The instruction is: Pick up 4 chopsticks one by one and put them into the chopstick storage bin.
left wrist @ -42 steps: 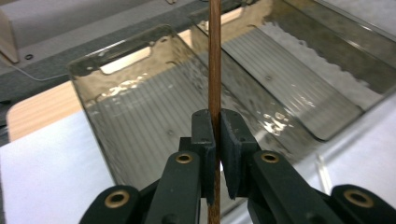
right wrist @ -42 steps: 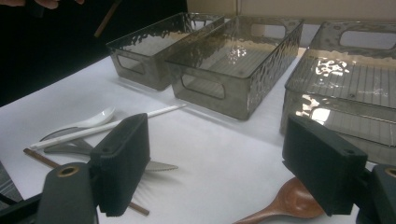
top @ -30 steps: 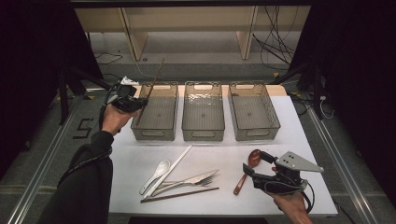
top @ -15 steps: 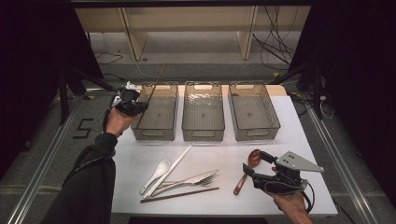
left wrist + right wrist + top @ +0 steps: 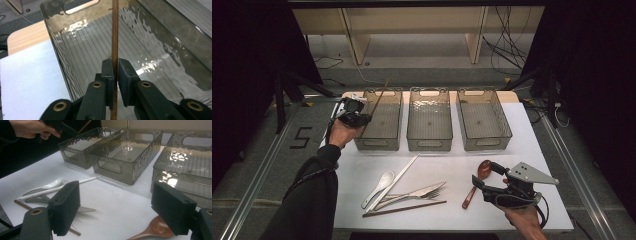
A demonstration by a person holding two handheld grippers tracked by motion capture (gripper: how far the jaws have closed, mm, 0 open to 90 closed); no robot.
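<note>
Brown chopstick [image 5: 115, 37] pinched by left gripper [image 5: 358, 119] above the far-left bin [image 5: 381, 142]; jaws just easing open. Step: depositing. Next: full release into bin. Right gripper [image 5: 488, 181] spread, near wooden spoon [image 5: 475, 181].

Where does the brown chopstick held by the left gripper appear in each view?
High view: the brown chopstick slants over the left bin, upper left.
Left gripper view: upright at centre, between the jaws.
Right gripper view: its tip at the top edge, above that bin.
Shared landmark: the left bin.
</note>
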